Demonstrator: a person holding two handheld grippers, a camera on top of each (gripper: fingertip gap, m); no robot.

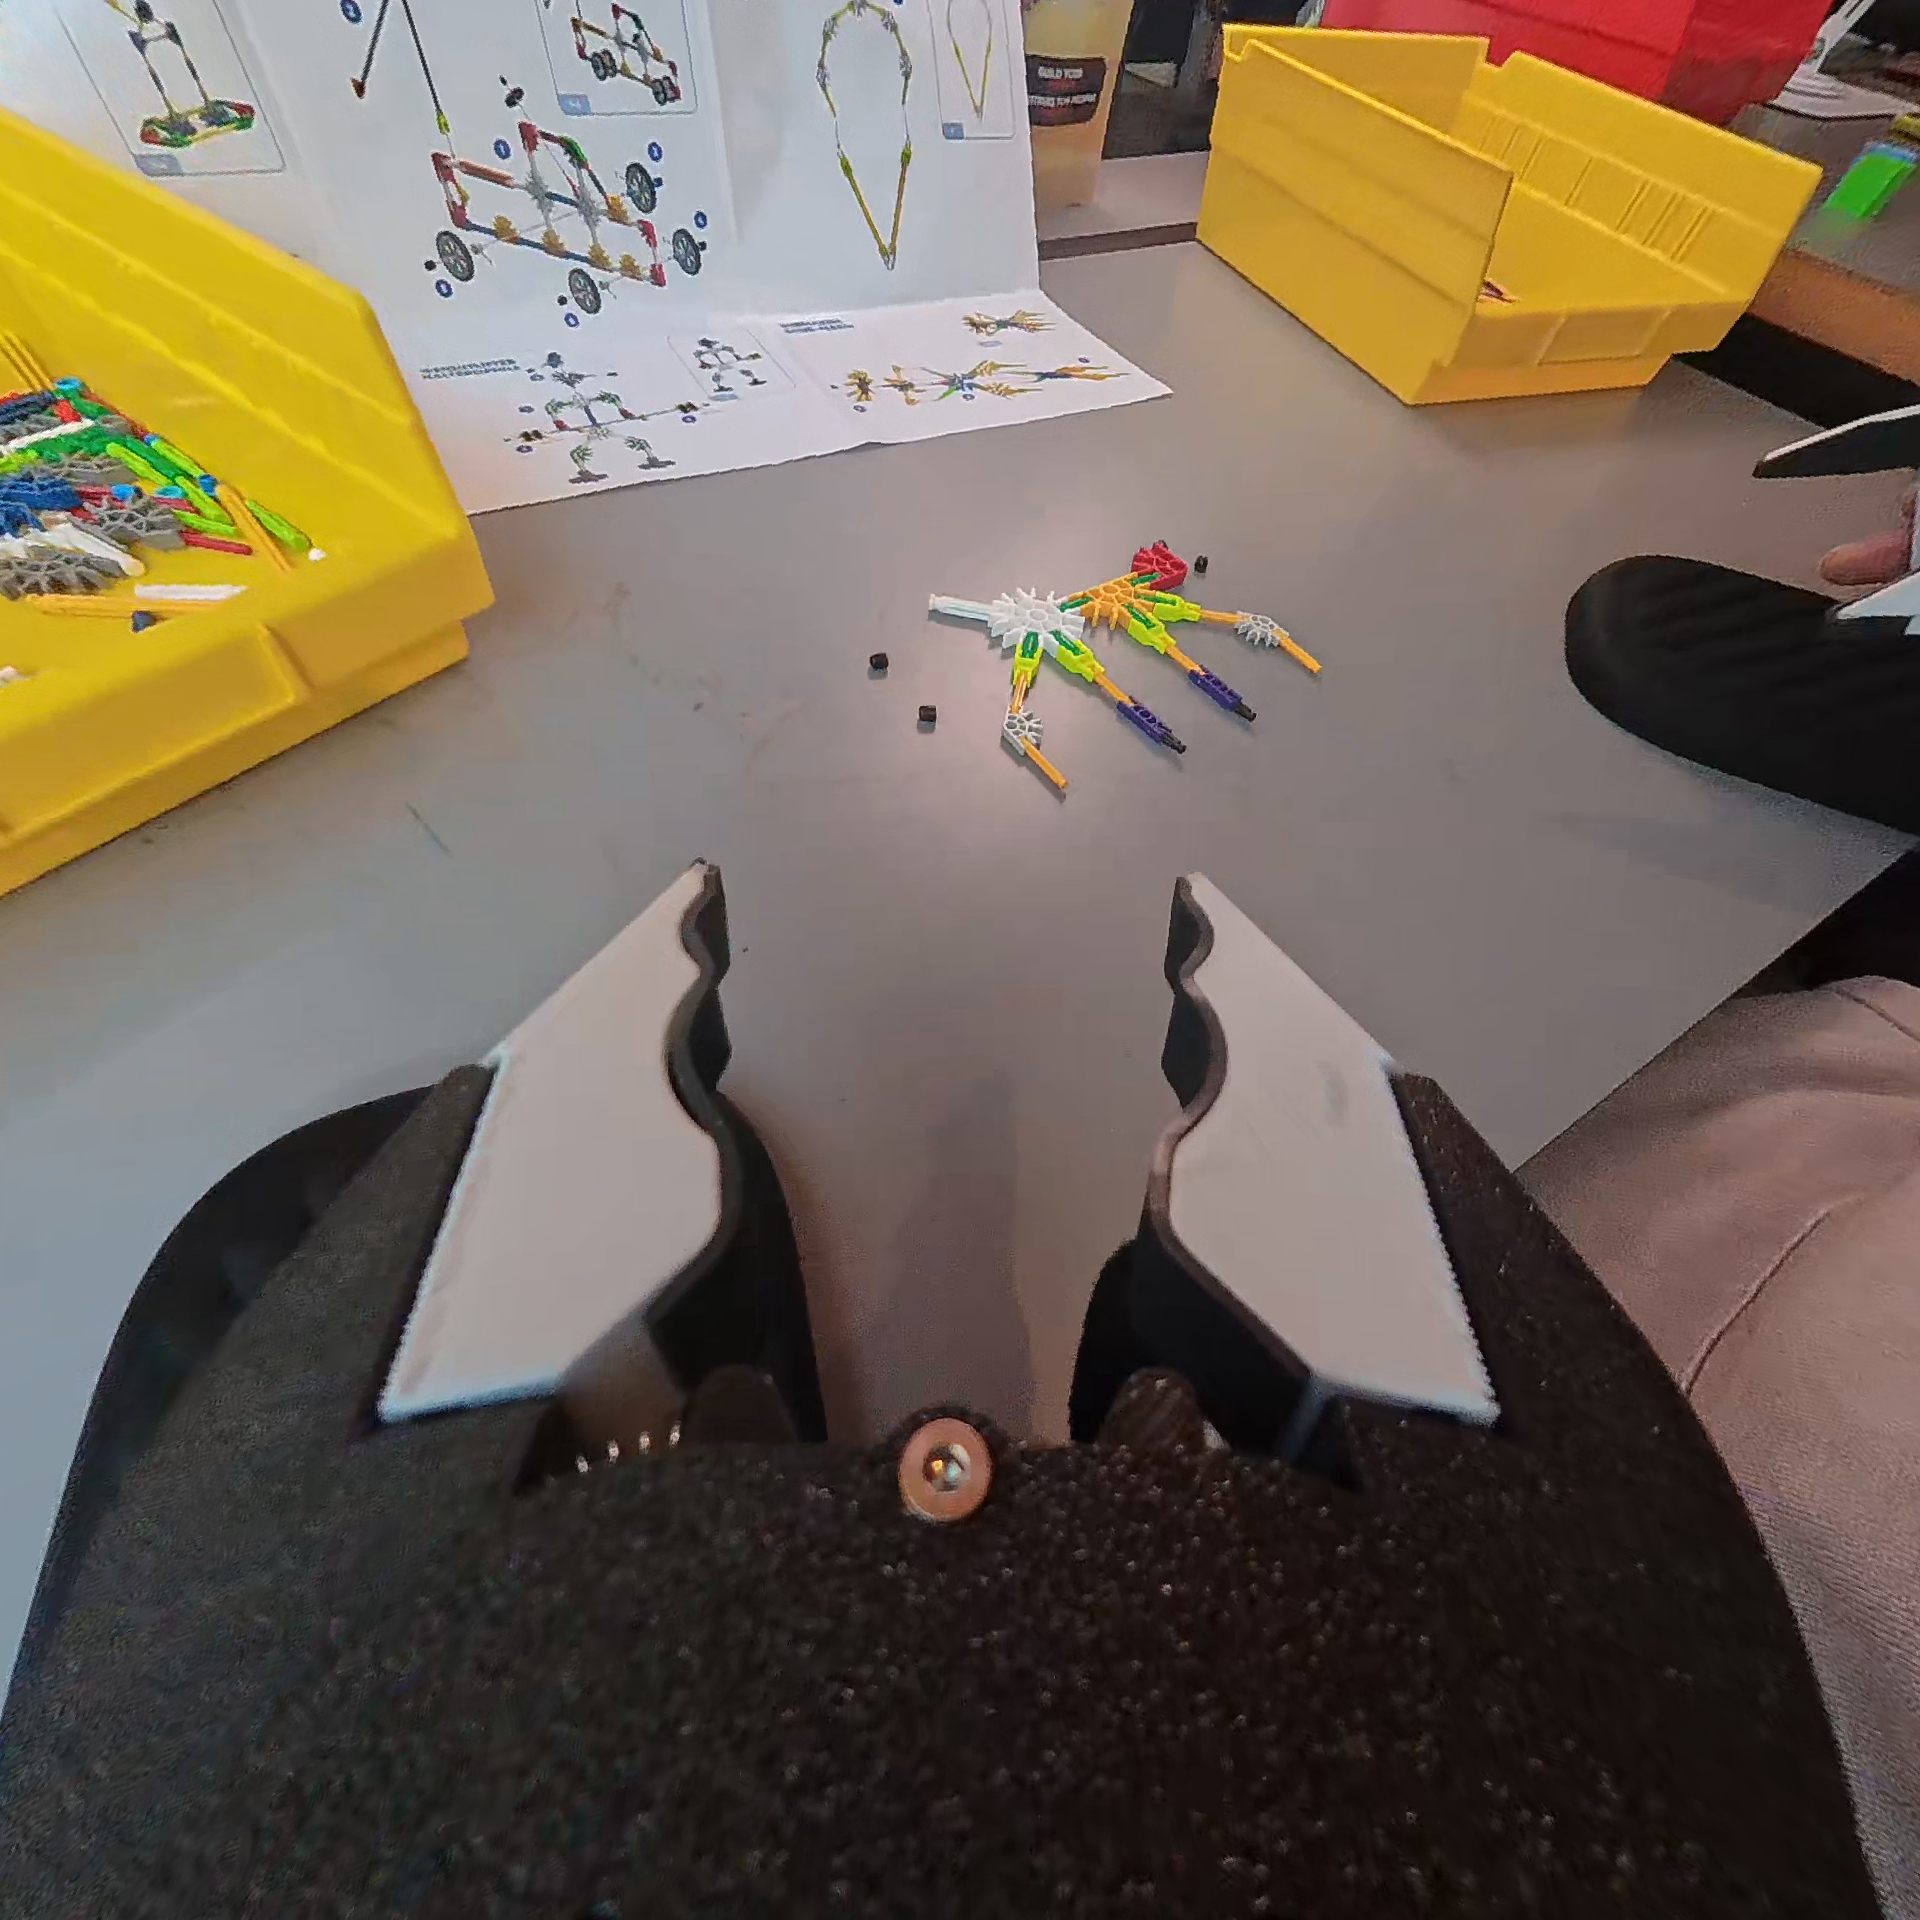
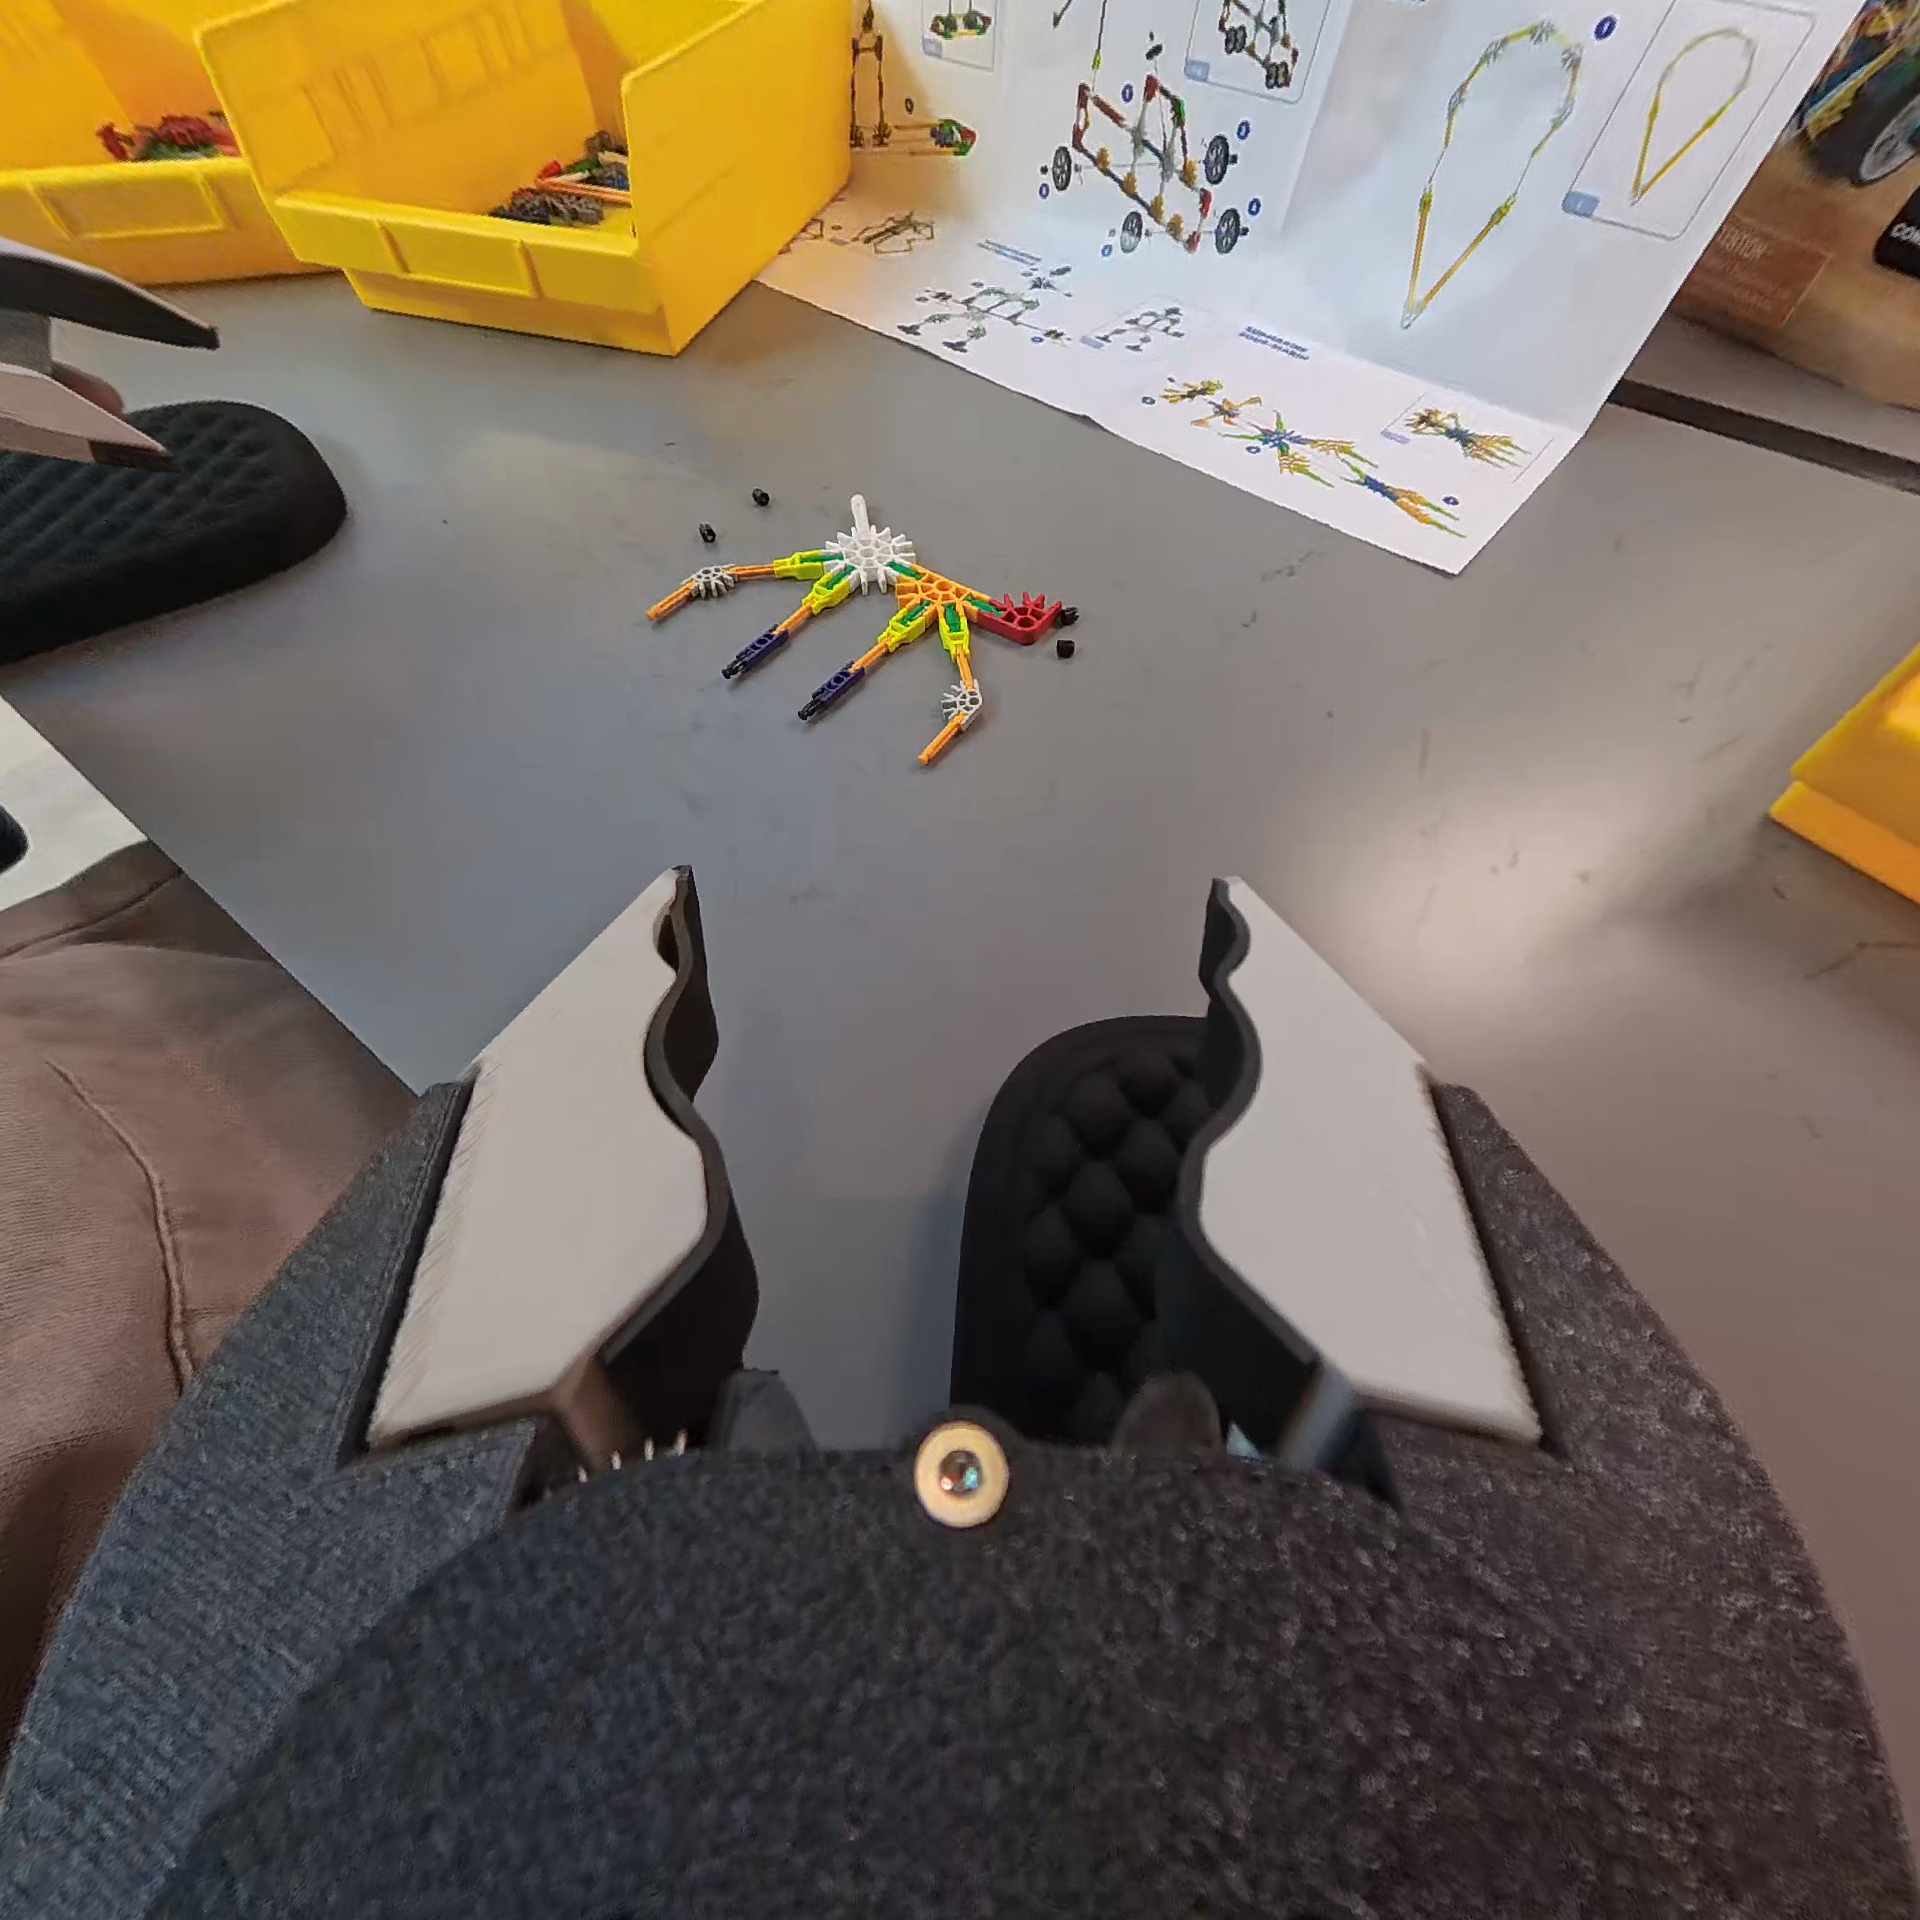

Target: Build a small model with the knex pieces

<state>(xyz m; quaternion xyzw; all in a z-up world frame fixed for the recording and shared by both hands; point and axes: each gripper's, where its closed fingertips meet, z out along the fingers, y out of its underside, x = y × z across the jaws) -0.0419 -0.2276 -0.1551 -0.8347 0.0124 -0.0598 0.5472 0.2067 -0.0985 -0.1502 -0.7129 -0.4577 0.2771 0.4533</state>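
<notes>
- Ahead of both tools, a flat rod-and-connector toy model (image 1: pixel 1117 634) lies mid-tabletop (image 1: pixel 644 810); three small black caps (image 1: pixel 879 661) sit beside it.
- Left hand-held gripper (image 1: pixel 940 883): spread, empty, short of the model.
- Right hand-held gripper (image 2: pixel 951 894): spread, empty, above a black padded rest (image 2: pixel 1091 1195).
- Yellow bins (image 1: pixel 208 582) and an instruction sheet (image 1: pixel 727 343) border the bare grey middle.

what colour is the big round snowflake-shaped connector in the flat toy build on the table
White. The snowflake-shaped connector shows best in the right wrist view, beside an orange fan-shaped connector.
</notes>
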